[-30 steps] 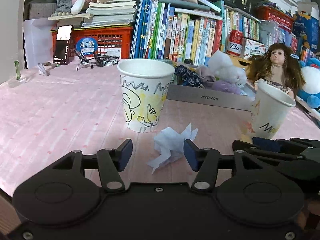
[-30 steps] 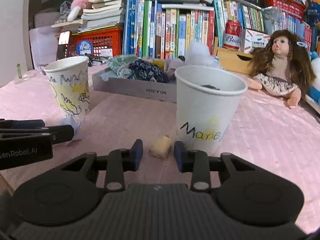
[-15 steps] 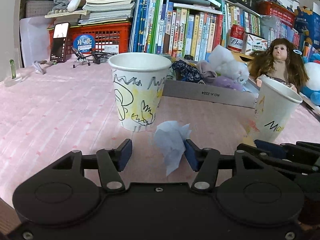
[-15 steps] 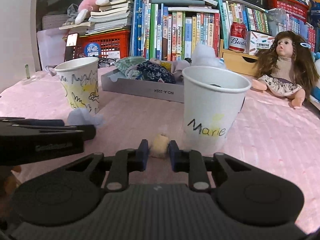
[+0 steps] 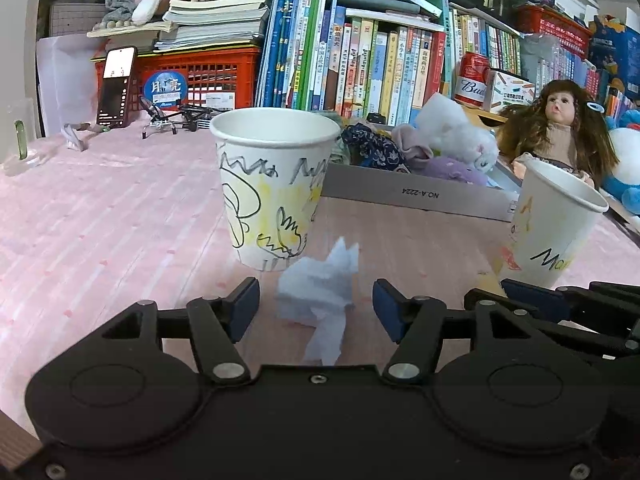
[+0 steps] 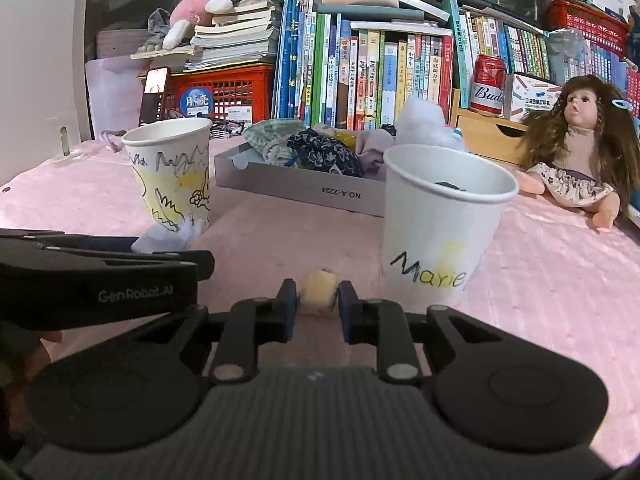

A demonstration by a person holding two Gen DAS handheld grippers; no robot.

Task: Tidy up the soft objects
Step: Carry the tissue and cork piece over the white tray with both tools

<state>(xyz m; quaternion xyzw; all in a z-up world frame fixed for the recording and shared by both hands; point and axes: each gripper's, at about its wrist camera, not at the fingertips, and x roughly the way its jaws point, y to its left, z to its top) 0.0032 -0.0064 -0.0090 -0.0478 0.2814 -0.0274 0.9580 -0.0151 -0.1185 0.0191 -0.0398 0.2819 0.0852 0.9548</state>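
**Tissue loose on the left, sponge pinched on the right**

In the left wrist view we see the left gripper [image 5: 316,304] with its jaws just having widened; the blue pads stand apart on either side of a crumpled tissue [image 5: 318,294], thin, pale and ragged-edged, and neither pad touches it. The tissue lies on the pink ribbed cloth of the tabletop [image 5: 100,232], just in front of a tapered paper cup [image 5: 274,188] scribbled with black and yellow crayon. A second cup [image 5: 554,224] leans at the right, with the black fingers of the other tool below it. Behind sit a flat grey cardboard box [image 5: 416,196] of bunched fabrics and a long-haired doll [image 5: 560,128].

In the right wrist view the right gripper [image 6: 318,298] is clamped on a small sponge [image 6: 319,290], a yellowish, fuzzy, rounded lump squeezed between the pads, low over the cloth. Just right of it stands the smooth white cup lettered "Marie". At the left the other tool's dark body reaches in, the tissue beside the crayoned cup.
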